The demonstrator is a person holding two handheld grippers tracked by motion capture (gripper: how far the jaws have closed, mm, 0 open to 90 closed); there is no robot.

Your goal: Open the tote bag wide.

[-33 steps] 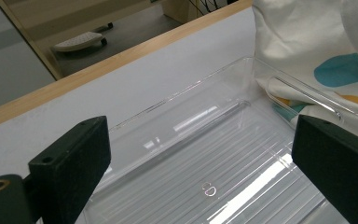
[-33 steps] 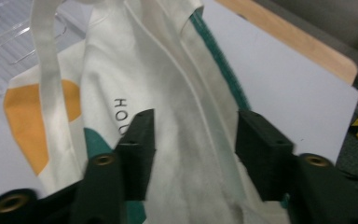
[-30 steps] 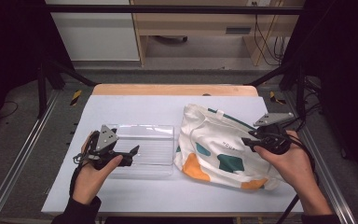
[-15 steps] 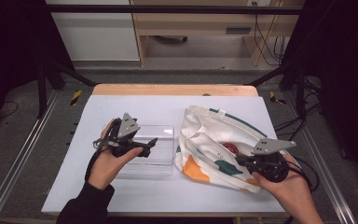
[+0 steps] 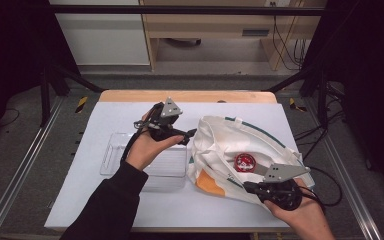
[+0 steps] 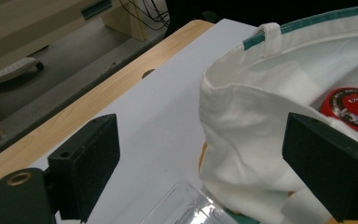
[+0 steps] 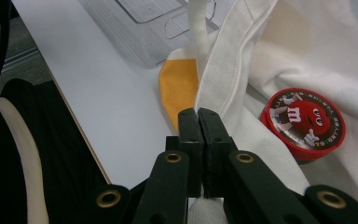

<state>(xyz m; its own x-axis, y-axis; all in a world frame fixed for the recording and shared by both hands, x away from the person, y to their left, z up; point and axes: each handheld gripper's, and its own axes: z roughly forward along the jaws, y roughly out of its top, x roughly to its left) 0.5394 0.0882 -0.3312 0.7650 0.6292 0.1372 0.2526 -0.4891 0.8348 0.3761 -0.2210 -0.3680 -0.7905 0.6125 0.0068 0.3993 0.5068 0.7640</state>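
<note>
A white tote bag with green trim and an orange patch lies on the right half of the table, its mouth held apart. Inside it rests a round red candy tin. My right gripper is at the bag's near edge. In the right gripper view this gripper is shut on the bag's white hem, with the tin just to its right. My left gripper stands open at the bag's left rim. In the left gripper view its jaws are wide apart around the rim, and the tin shows beyond.
A clear plastic tray lies left of the bag, under my left forearm. The white table top has a wooden strip along its far edge. Metal rails run along both sides, and a cable trails at the right.
My left gripper has moved right and away, from over the tray to the bag's left rim. My right gripper has drawn the bag's near edge toward me, and the red tin has come into sight.
</note>
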